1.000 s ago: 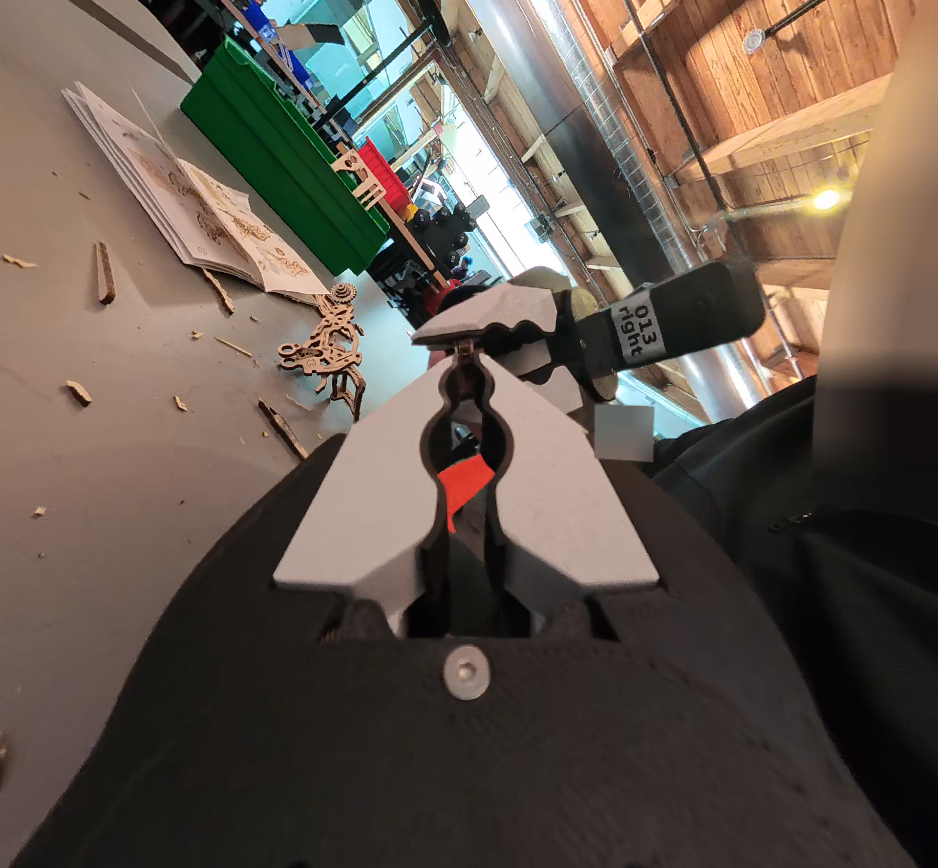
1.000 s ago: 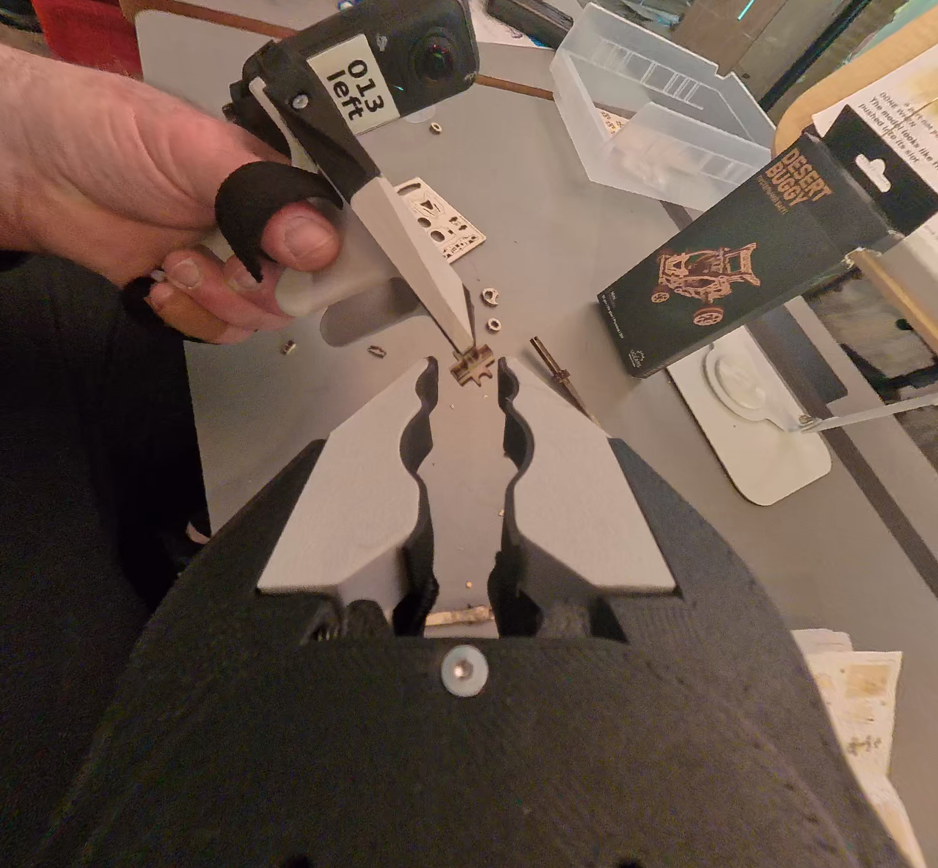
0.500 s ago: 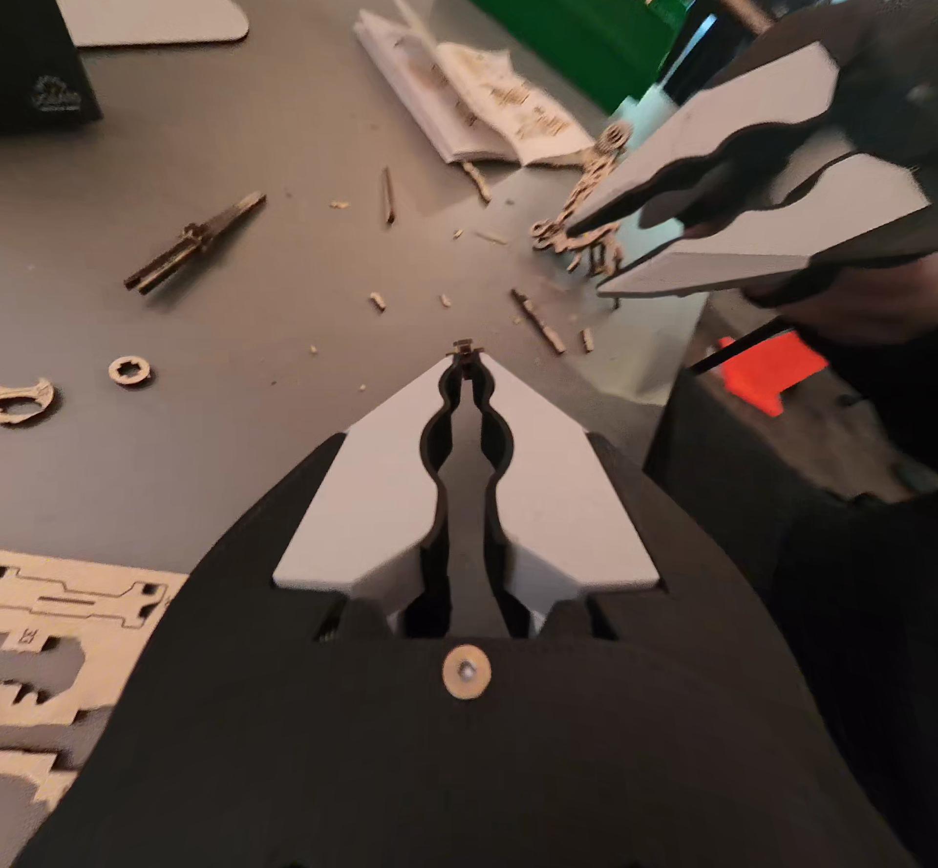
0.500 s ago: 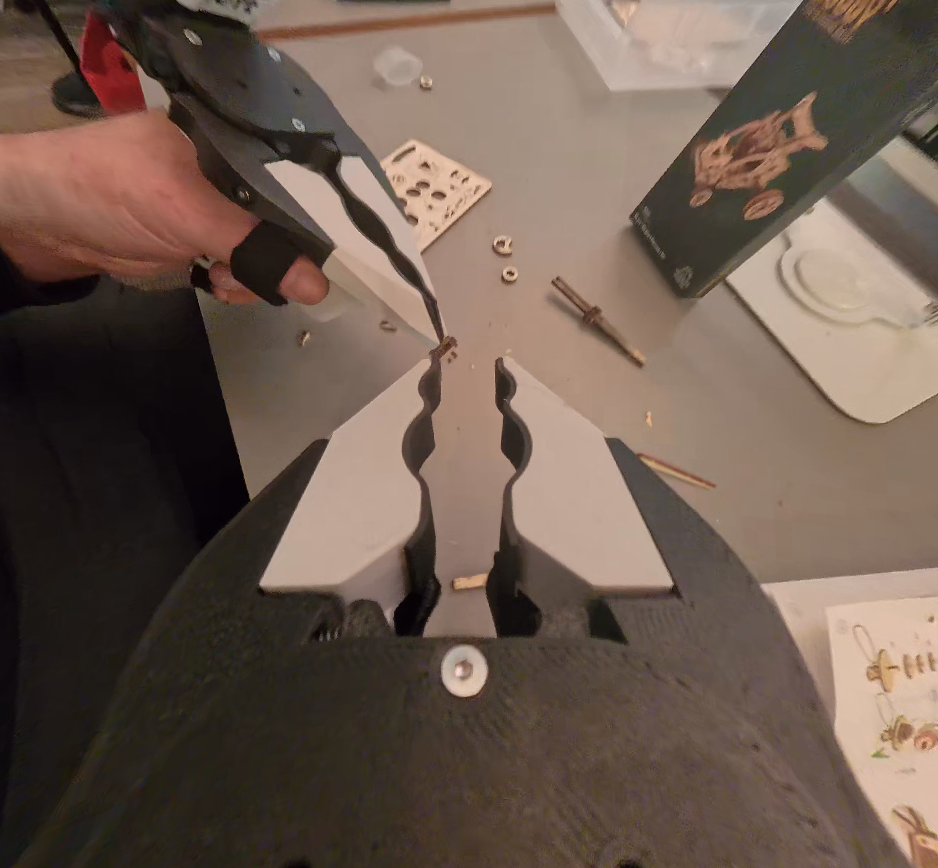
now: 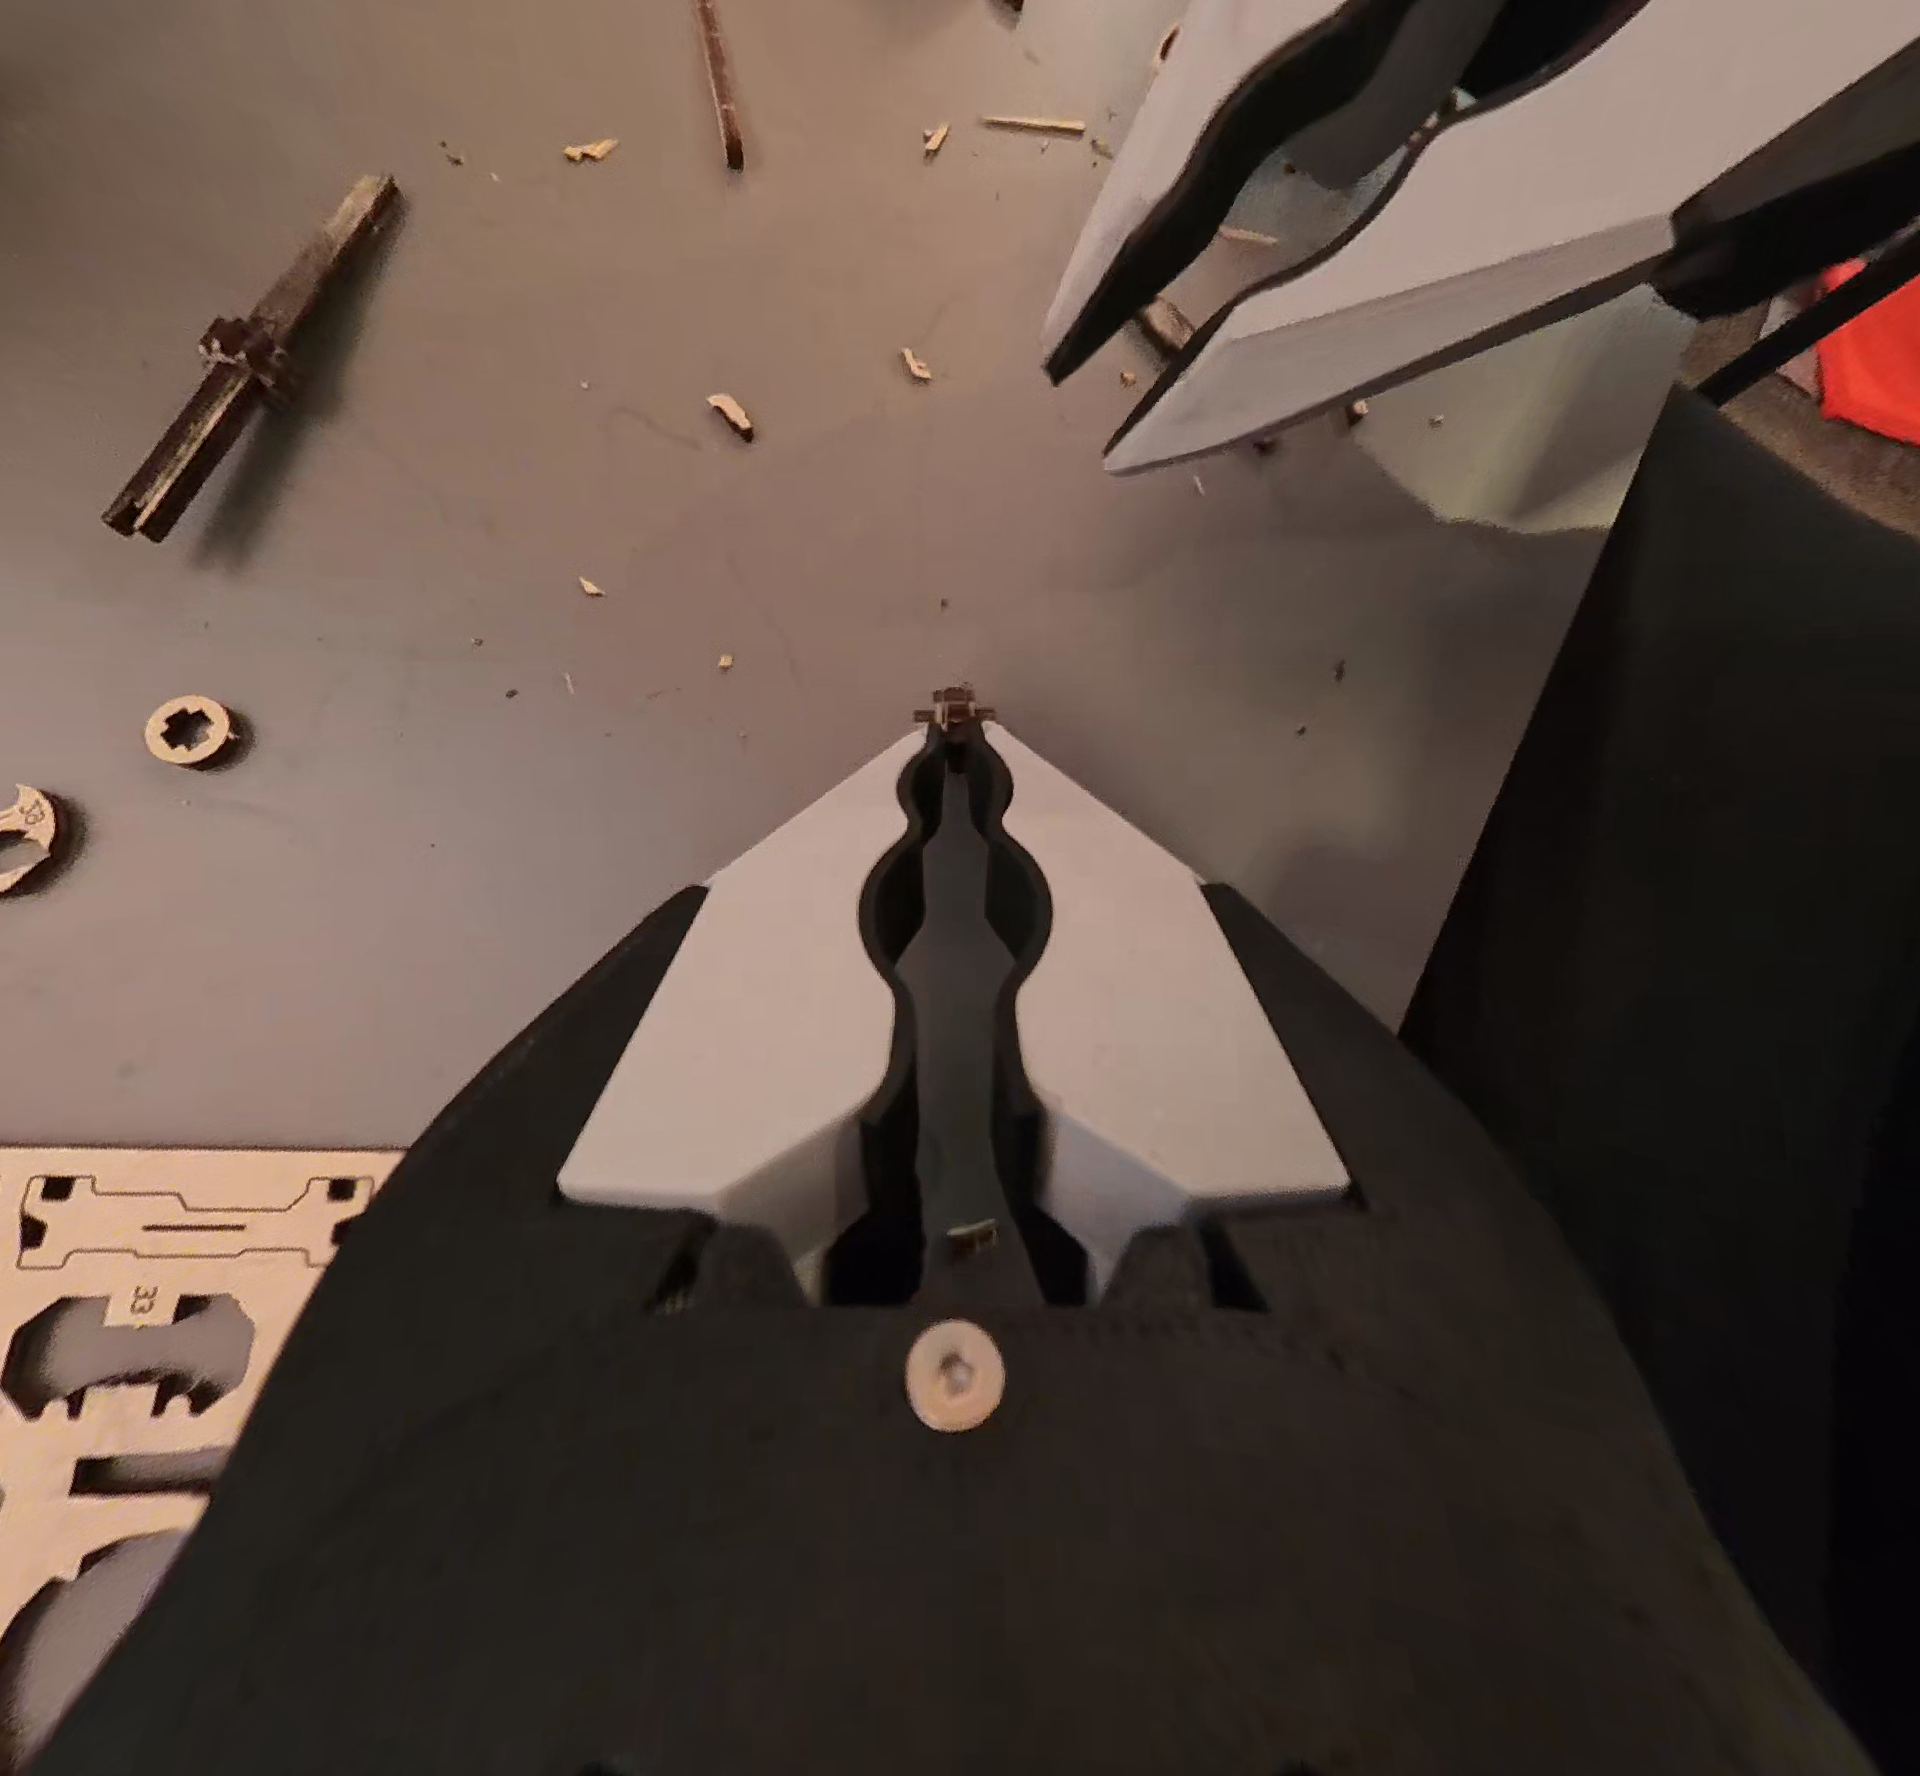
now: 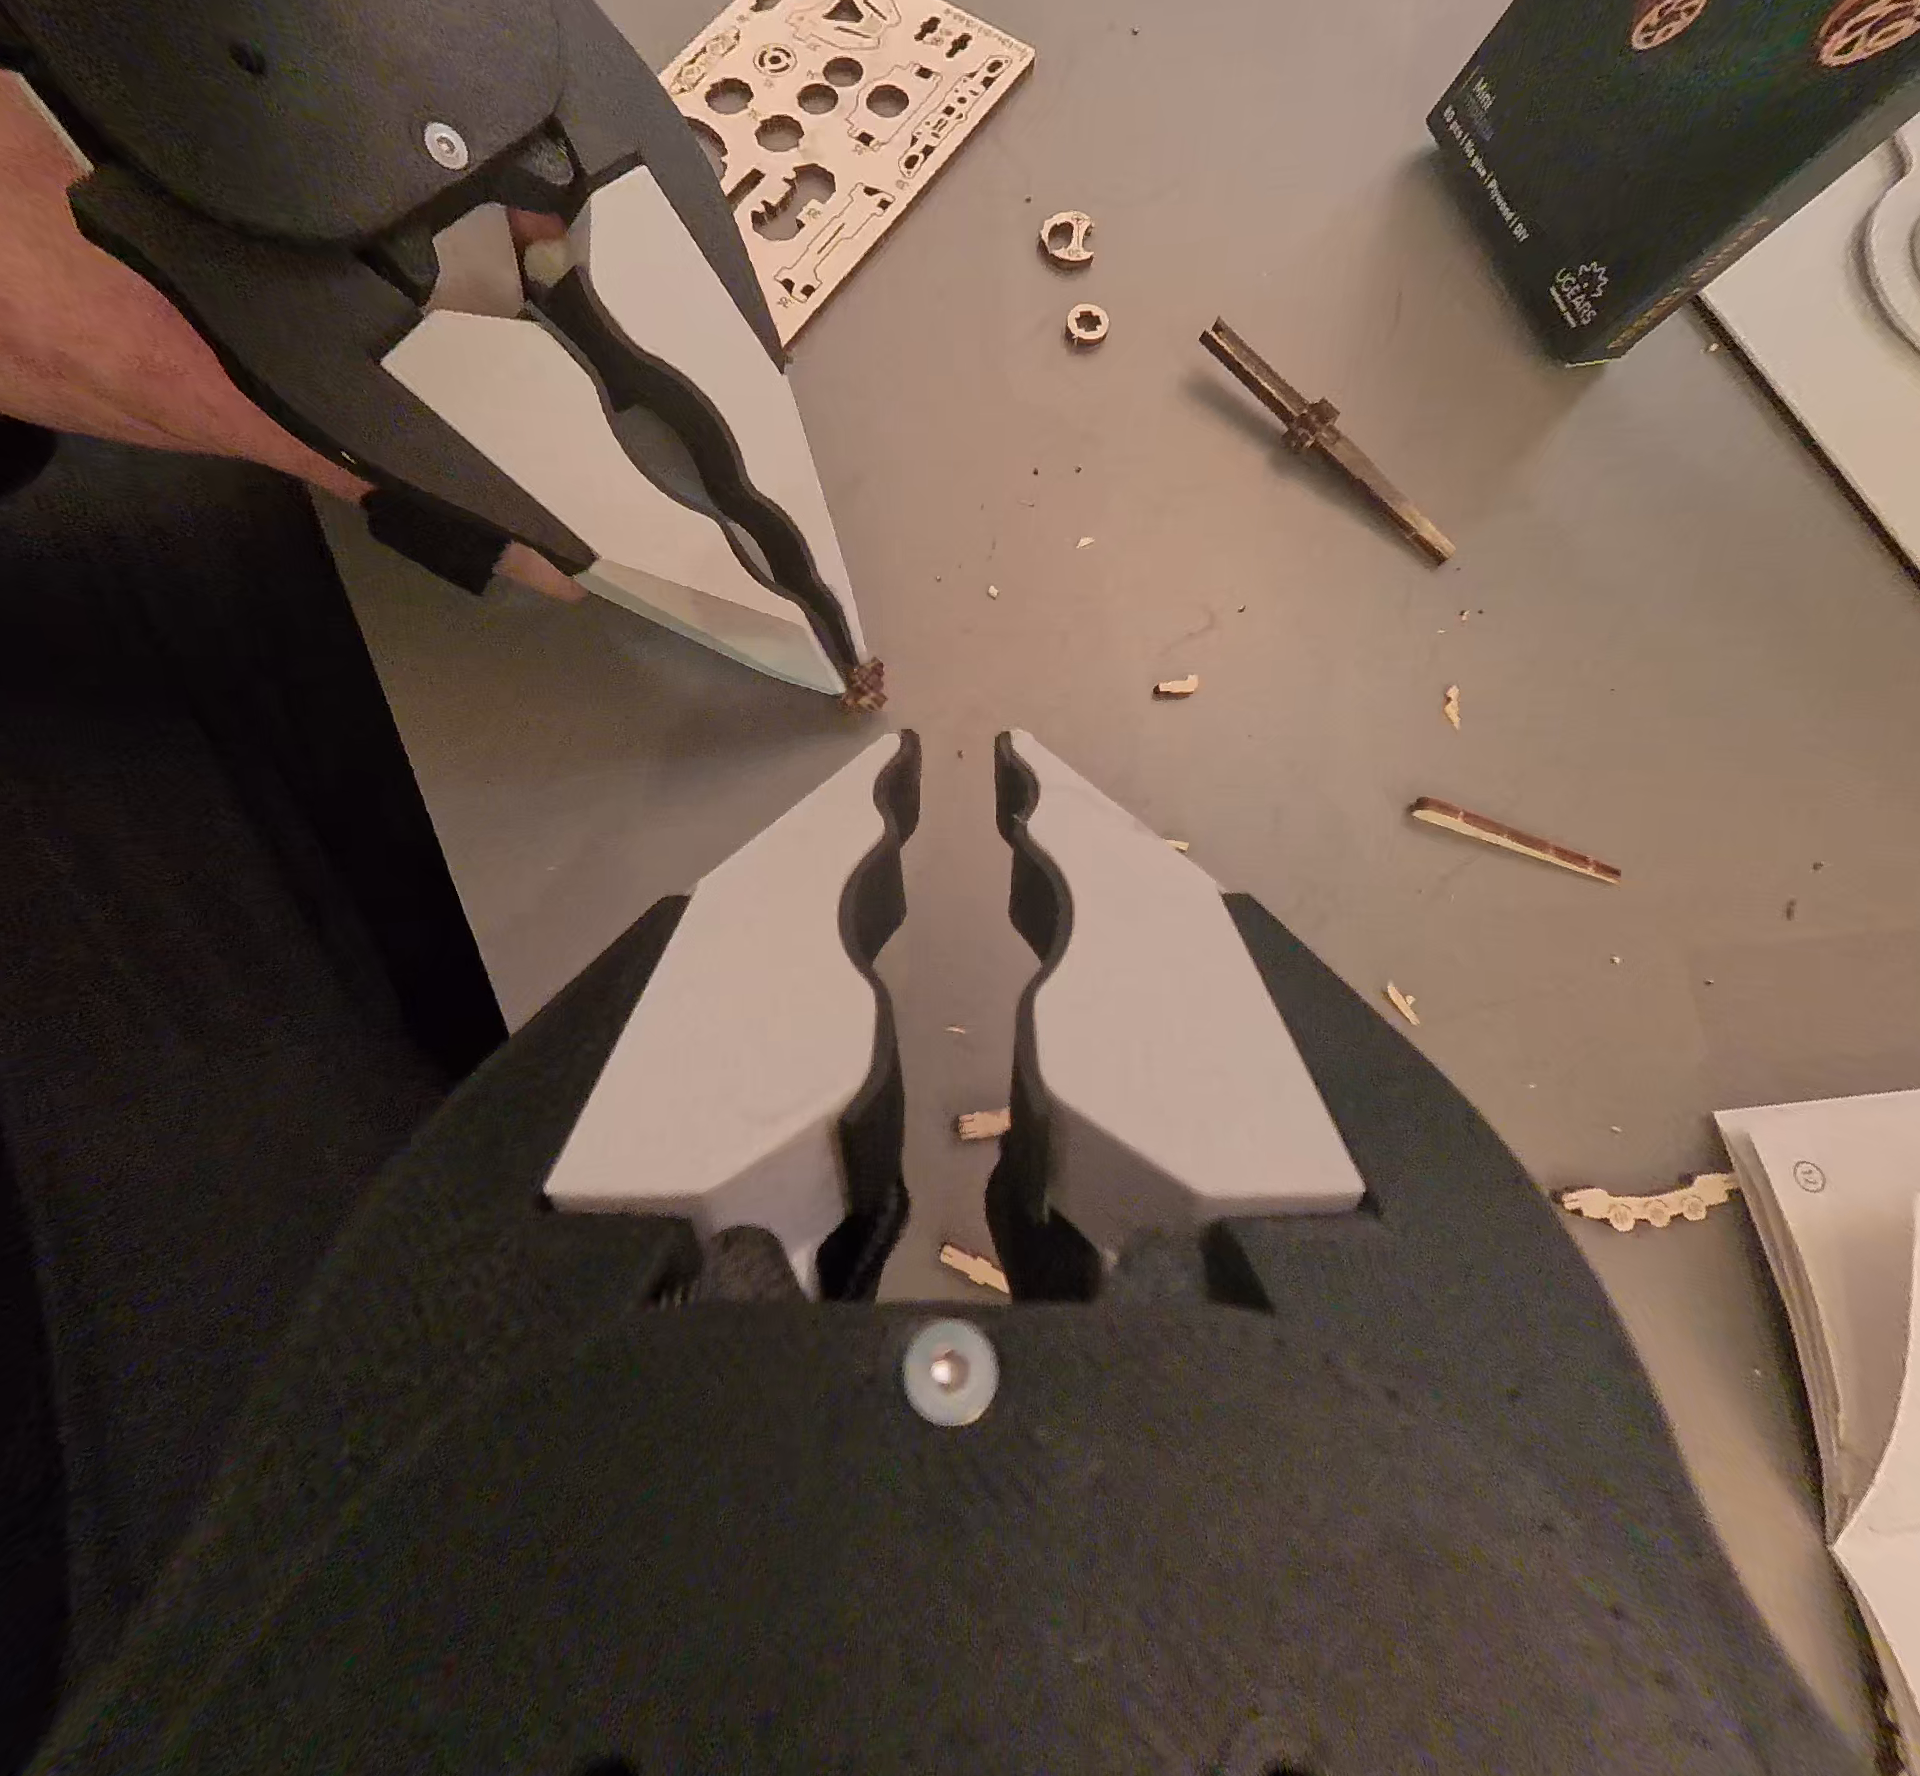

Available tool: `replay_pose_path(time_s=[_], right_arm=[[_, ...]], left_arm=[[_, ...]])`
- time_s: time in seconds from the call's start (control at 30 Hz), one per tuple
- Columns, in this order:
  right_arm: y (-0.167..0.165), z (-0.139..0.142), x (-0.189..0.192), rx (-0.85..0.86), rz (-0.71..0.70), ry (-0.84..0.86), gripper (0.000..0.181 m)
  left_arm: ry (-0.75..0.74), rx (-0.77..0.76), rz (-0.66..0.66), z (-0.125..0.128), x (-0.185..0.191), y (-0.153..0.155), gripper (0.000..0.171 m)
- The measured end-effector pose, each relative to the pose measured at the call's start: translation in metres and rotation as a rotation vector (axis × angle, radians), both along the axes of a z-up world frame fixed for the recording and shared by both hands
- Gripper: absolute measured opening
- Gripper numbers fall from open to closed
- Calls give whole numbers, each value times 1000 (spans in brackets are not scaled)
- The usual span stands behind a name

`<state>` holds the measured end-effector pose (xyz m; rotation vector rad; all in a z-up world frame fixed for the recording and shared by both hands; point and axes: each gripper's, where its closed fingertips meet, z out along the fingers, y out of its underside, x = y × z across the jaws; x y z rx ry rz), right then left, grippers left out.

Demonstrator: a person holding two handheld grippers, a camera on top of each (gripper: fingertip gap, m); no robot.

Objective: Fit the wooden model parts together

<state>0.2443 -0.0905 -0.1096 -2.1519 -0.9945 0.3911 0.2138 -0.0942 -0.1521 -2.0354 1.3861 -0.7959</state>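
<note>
My left gripper [image 5: 954,739] is shut on a small cross-shaped wooden piece [image 5: 954,714] at its tips, low over the grey table [image 5: 831,531]. The right wrist view shows it too [image 6: 847,672], with the piece [image 6: 864,684] at its tip. My right gripper [image 6: 957,744] is open and empty, just right of and below that piece; the left wrist view shows it at the upper right [image 5: 1086,417]. A dark wooden axle with a small gear [image 6: 1325,443] lies on the table, also in the left wrist view [image 5: 249,360]. A wooden ring [image 6: 1088,321] and a curved piece [image 6: 1067,240] lie near it.
A punched plywood sheet [image 6: 847,121] lies beyond the left gripper, another at the left wrist view's lower left [image 5: 125,1311]. A dark kit box [image 6: 1662,105] stands at the upper right, an instruction booklet [image 6: 1829,1311] at the lower right. Wood slivers [image 6: 1512,838] and chips are scattered. The table edge runs on the left. Across from one pair of fingers to the other is roughly 6 cm.
Both grippers have swung down from facing each other in the air toward the table. The left keeps the small piece. The right stays open, a little apart from it.
</note>
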Motion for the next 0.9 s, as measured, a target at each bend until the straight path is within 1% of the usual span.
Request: replay_pose_path(time_s=[0.2, 0.33, 0.43, 0.6, 0.67, 0.7, 0.77, 0.83, 0.9], right_arm=[[1, 0, 2, -7, -8, 15, 12], [3, 5, 5, 8, -24, 27, 12], [6, 9, 8, 26, -41, 38, 11], [12, 23, 14, 78, -87, 75, 17], [11, 26, 13, 84, -79, 92, 21], [10, 27, 10, 80, -70, 103, 27], [6, 29, 3, 68, -42, 119, 33], [2, 30, -5, 76, -10, 112, 37], [-3, 30, -15, 80, 28, 100, 39]], left_arm=[[-33, -27, -36, 7, 1, -5, 10], [-18, -24, -50, 8, -8, -3, 12], [-34, -14, -29, 14, -18, 4, 12], [-70, 18, 81, 31, -50, 29, 15], [-93, -5, 137, 40, -69, 38, 18], [-109, 3, 172, 46, -79, 44, 18], [-123, 21, 239, 54, -101, 56, 20], [-124, 41, 303, 57, -121, 67, 21], [-90, 49, 375, 49, -142, 77, 21]])
